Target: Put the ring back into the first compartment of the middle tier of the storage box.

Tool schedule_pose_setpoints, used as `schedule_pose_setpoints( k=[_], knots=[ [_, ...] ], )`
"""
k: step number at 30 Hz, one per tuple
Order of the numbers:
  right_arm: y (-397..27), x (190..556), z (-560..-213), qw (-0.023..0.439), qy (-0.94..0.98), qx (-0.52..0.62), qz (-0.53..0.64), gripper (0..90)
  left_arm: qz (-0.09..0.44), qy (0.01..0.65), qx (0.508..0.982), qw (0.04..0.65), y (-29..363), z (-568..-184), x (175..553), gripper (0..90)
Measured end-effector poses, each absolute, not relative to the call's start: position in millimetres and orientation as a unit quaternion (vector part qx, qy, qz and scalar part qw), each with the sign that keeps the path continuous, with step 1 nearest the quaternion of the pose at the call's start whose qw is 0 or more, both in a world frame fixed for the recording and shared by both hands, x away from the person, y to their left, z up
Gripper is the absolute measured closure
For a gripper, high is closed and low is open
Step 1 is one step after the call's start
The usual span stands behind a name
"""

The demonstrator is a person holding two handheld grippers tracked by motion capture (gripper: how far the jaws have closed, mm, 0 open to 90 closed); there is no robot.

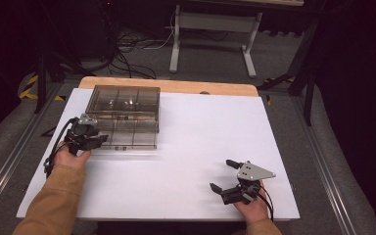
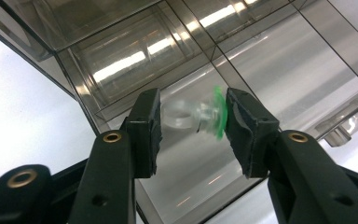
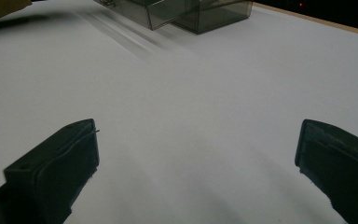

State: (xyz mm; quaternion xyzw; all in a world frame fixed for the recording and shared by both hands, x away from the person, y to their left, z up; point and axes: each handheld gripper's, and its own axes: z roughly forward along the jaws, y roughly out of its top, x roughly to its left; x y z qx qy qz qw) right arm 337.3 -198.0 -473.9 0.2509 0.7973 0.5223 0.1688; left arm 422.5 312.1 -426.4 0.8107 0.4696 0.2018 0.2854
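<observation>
While I watch from the high view, white table (image 1: 186, 147), smoky clear plastic compartment box (image 1: 125, 105) far left, my right gripper (image 1: 227, 177) near right with jaws wide and empty, my left gripper (image 2: 191, 119) at the box's near-left corner, clamped on a small clear ring with green disc (image 2: 205, 114).

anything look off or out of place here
Nothing stands out. The open compartment box sits flat on the white table, the left gripper holds a small clear and green piece over it, and the right gripper rests open.
</observation>
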Motion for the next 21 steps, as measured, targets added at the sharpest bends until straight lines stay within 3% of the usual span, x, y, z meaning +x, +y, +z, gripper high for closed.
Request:
schedule_pose_setpoints(
  k=[14,17,21],
  knots=[
    [-197.9,337.3,-474.0,0.168,0.797,0.250,0.523,0.1,0.213,0.463,0.808,0.296,311.3,-420.4,417.5,54.2],
    [-197.9,337.3,-474.0,0.168,0.797,0.250,0.523,0.1,0.219,0.450,0.811,0.305,310.2,-414.3,412.3,59.7],
    [-197.9,337.3,-474.0,0.169,0.798,0.250,0.522,0.1,0.211,0.428,0.820,0.316,309.6,-406.5,406.5,78.3]
  ],
)
